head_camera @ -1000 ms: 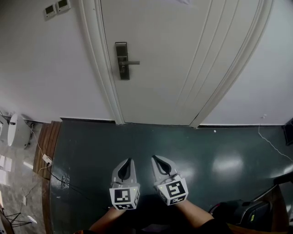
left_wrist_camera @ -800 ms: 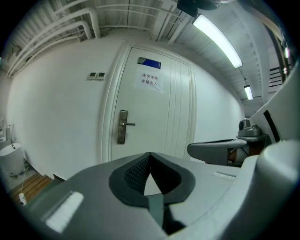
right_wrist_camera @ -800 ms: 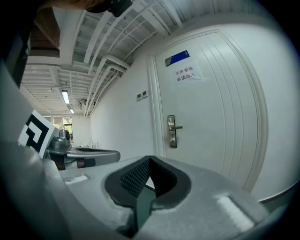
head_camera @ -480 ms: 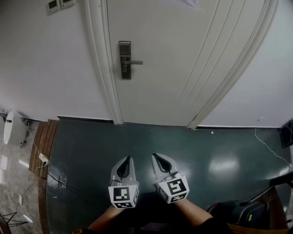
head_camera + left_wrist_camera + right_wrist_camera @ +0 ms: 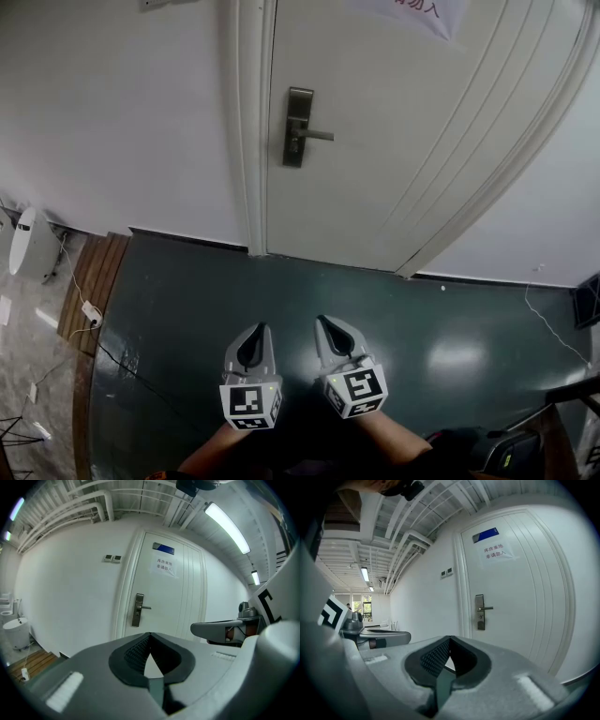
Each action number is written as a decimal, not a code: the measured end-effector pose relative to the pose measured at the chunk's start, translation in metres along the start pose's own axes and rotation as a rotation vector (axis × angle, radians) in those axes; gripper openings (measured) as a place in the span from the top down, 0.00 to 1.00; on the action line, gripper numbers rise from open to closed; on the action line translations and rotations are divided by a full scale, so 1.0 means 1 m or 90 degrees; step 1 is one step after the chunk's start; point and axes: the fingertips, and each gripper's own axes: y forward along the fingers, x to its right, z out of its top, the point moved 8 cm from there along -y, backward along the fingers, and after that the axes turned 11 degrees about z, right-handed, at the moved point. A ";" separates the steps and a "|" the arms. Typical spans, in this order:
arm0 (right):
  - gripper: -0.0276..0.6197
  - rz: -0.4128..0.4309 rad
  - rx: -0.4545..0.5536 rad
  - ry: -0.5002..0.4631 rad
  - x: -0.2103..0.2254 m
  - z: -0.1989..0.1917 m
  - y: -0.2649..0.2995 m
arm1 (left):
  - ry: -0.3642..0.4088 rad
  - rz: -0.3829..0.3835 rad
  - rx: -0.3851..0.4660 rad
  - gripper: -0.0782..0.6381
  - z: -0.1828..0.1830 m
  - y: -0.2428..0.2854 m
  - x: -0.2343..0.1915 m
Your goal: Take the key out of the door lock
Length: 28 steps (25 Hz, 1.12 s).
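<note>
A white door [image 5: 394,141] stands shut ahead, with a dark metal lock plate [image 5: 298,127] and lever handle [image 5: 317,135] near its left edge. Any key in the lock is too small to make out. The plate also shows far off in the left gripper view [image 5: 138,610] and the right gripper view [image 5: 479,612]. My left gripper [image 5: 264,328] and right gripper [image 5: 322,322] are held side by side low over the dark green floor, well short of the door. Both are shut with nothing between their jaws [image 5: 150,633] [image 5: 449,638].
A paper sign [image 5: 164,566] is stuck high on the door. Wall switches [image 5: 112,558] sit left of the frame. A white appliance [image 5: 28,253], cables and a wooden floor strip [image 5: 94,281] lie at the left. A dark object [image 5: 487,450] sits at the bottom right.
The head view has shifted: the door and lock now sit further right and lower in the picture. Both grippers stay shut and side by side in about the same place.
</note>
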 end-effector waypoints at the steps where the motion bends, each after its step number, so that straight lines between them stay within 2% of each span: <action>1: 0.97 0.003 -0.002 -0.001 0.000 0.000 0.004 | -0.003 0.004 -0.002 0.87 0.000 0.001 -0.004; 7: 0.97 0.032 -0.005 0.016 0.019 0.000 0.039 | 0.009 0.037 0.000 0.87 0.003 0.025 -0.017; 14: 0.97 0.078 -0.002 0.018 0.062 0.008 0.095 | 0.041 0.092 -0.004 0.87 0.012 0.084 -0.027; 21: 0.97 0.112 0.014 -0.003 0.132 0.036 0.148 | 0.059 0.116 0.004 0.87 0.041 0.167 -0.009; 28: 0.97 0.149 0.044 -0.038 0.174 0.064 0.180 | 0.078 0.126 0.009 0.87 0.058 0.224 0.009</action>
